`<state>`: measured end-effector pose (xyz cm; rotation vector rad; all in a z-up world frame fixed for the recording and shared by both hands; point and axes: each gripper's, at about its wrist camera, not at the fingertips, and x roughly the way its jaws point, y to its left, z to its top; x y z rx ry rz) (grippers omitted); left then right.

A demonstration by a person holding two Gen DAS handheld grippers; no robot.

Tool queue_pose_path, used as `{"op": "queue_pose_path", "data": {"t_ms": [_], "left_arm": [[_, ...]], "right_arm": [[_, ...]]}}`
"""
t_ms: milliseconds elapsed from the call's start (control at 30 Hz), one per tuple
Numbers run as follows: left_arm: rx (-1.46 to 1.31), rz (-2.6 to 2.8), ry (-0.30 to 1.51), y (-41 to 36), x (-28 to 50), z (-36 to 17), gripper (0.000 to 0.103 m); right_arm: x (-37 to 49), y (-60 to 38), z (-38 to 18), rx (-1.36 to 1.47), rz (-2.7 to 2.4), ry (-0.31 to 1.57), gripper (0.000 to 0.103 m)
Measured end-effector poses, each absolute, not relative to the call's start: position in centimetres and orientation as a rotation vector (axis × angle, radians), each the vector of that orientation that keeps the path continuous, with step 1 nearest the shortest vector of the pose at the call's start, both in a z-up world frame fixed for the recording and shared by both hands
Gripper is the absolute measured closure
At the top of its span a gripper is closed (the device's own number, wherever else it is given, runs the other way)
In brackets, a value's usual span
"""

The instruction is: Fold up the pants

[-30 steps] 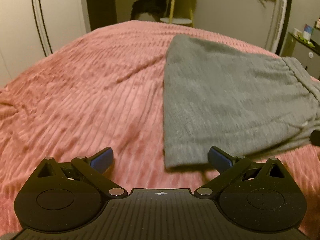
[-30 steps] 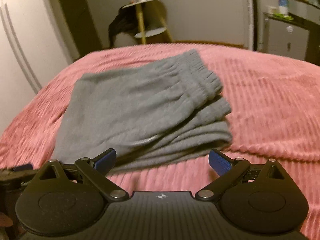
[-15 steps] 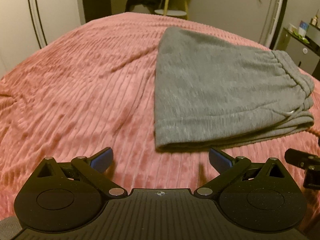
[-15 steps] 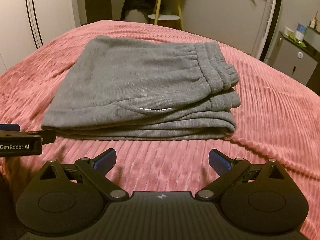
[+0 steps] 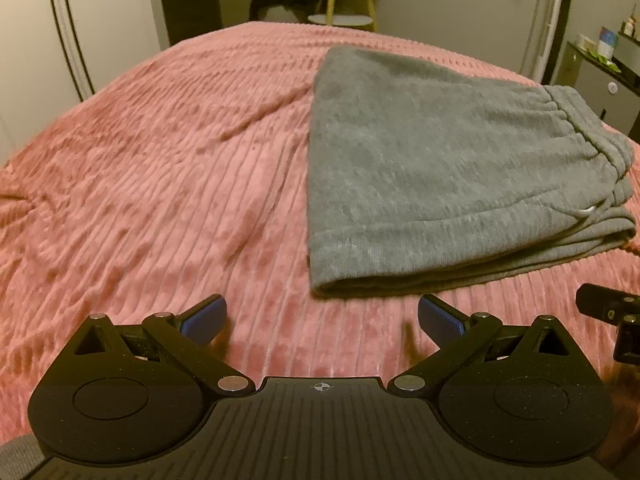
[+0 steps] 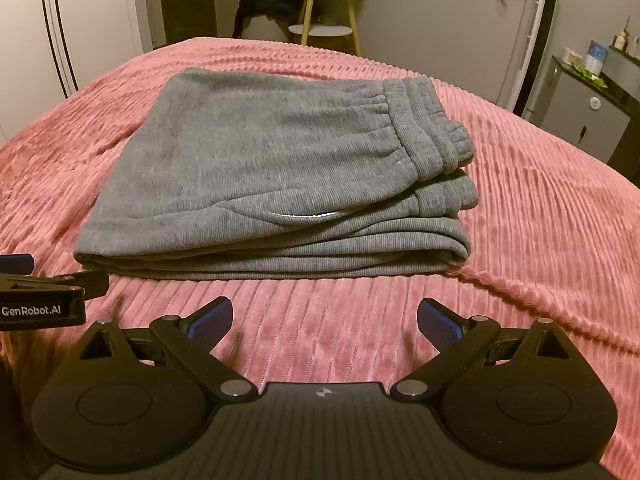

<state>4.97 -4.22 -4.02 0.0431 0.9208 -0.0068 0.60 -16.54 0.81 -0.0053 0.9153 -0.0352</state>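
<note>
Grey sweatpants (image 6: 276, 184) lie folded in a flat stack on the pink ribbed bedspread (image 6: 540, 208), waistband at the right end. They also show in the left wrist view (image 5: 432, 168), ahead and to the right. My left gripper (image 5: 322, 318) is open and empty, above the bedspread just short of the stack's near left corner. My right gripper (image 6: 325, 316) is open and empty, a little in front of the stack's near edge. Each gripper's side shows at the edge of the other's view.
Behind the bed stand a yellow-legged side table (image 6: 320, 28) with dark clothing draped beside it, white wardrobe doors (image 6: 60, 28) at the left, and a grey cabinet (image 6: 588, 116) at the right. Bare bedspread (image 5: 140, 184) spreads left of the pants.
Both grippers have drawn back from the folded pants and steadied; the stack now lies farther ahead in both views. The pants have not moved.
</note>
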Motion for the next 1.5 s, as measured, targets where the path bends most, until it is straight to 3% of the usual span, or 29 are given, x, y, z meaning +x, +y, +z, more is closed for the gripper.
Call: {"op": "queue_pose_path", "data": {"t_ms": [1500], "left_arm": [[0.022, -0.033, 0.949, -4.22, 5.10, -4.45, 0.000]], "right_arm": [[0.66, -16.63, 0.72, 0.000, -0.039, 0.918, 0.004]]}}
